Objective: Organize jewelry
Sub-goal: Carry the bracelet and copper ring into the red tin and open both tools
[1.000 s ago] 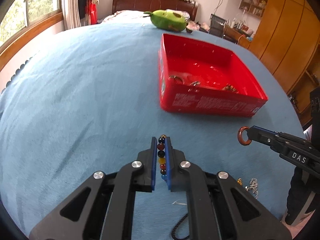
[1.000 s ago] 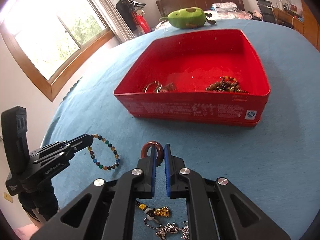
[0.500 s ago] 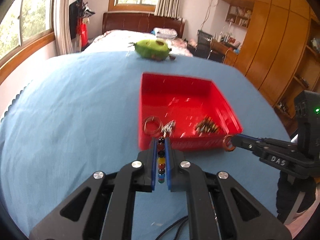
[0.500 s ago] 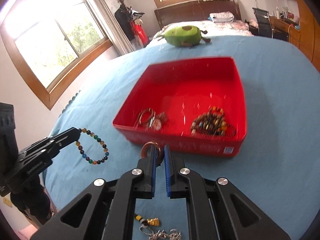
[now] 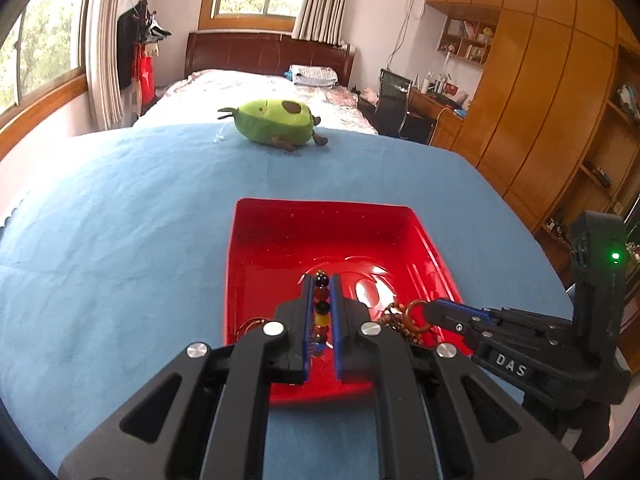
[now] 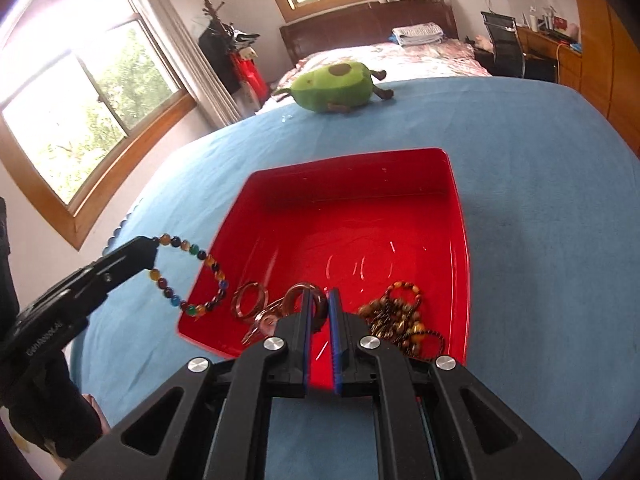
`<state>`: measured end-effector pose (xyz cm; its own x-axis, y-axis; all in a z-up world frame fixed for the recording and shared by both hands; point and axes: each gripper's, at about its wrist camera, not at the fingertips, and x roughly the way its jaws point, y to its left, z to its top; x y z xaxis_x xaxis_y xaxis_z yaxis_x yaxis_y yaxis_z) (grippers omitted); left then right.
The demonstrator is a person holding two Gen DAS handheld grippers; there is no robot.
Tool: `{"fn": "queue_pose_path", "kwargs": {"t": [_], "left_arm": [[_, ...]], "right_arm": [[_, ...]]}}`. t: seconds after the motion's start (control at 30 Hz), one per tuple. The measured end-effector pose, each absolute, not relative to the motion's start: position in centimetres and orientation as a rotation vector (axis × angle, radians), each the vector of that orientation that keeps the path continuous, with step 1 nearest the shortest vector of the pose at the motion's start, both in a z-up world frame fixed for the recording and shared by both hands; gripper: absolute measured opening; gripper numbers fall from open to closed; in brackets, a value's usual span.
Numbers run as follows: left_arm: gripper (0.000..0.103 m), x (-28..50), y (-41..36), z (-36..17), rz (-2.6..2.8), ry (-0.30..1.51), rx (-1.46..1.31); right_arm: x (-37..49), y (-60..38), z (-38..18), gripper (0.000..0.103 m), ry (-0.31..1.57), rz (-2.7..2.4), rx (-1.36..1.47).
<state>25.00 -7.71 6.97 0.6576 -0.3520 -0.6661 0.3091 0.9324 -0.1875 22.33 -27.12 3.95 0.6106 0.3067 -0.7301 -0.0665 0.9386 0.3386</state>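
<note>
A red tray (image 5: 244,216) (image 6: 460,216) sits on the blue cloth. My left gripper (image 5: 321,280) (image 6: 154,248) is shut on a multicoloured bead bracelet (image 5: 322,308) (image 6: 200,280), which hangs over the tray's near left corner. My right gripper (image 6: 319,294) (image 5: 426,312) is shut on a brown ring (image 6: 298,298) (image 5: 414,316) above the tray's near side. Inside the tray lie a brown bead bracelet (image 6: 400,316) and metal rings (image 6: 250,298).
A green avocado plush toy (image 5: 276,122) (image 6: 338,86) lies at the far edge of the blue cloth (image 5: 120,220). Beyond it stand a bed (image 5: 264,80), a desk with a chair (image 5: 394,110) and wooden cupboards (image 5: 540,120). Windows are at the left.
Both grippers have risen and moved forward from the cloth in front of the tray to above the tray's near side, each still gripping its piece. The loose jewellery near me has dropped out of view.
</note>
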Motion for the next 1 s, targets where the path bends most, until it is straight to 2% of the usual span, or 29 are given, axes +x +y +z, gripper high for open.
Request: {"fn": "queue_pose_path", "kwargs": {"t": [0.47, 0.5, 0.53, 0.57, 0.6, 1.0], "left_arm": [[0.008, 29.4, -8.2, 2.3, -0.344, 0.861, -0.048], [0.010, 29.6, -8.2, 2.0, -0.337, 0.864, -0.054], [0.027, 29.7, -8.2, 1.9, -0.330, 0.869, -0.052], [0.054, 29.6, -8.2, 1.9, -0.321, 0.869, -0.046], [0.060, 29.5, -8.1, 2.0, -0.315, 0.856, -0.047], [0.062, 25.1, -6.9, 7.0, -0.347, 0.745, -0.078]], "right_arm": [[25.1, -27.5, 1.5, 0.007, 0.932, 0.172, 0.282], [25.2, -27.5, 1.3, 0.009, 0.931, 0.168, 0.283], [25.3, -27.7, 1.3, 0.012, 0.928, 0.163, 0.288], [25.3, -27.8, 1.2, 0.012, 0.929, 0.155, 0.287], [25.2, -27.9, 1.3, 0.013, 0.929, 0.157, 0.289], [22.0, -28.8, 5.3, 0.013, 0.827, 0.175, 0.312]]}}
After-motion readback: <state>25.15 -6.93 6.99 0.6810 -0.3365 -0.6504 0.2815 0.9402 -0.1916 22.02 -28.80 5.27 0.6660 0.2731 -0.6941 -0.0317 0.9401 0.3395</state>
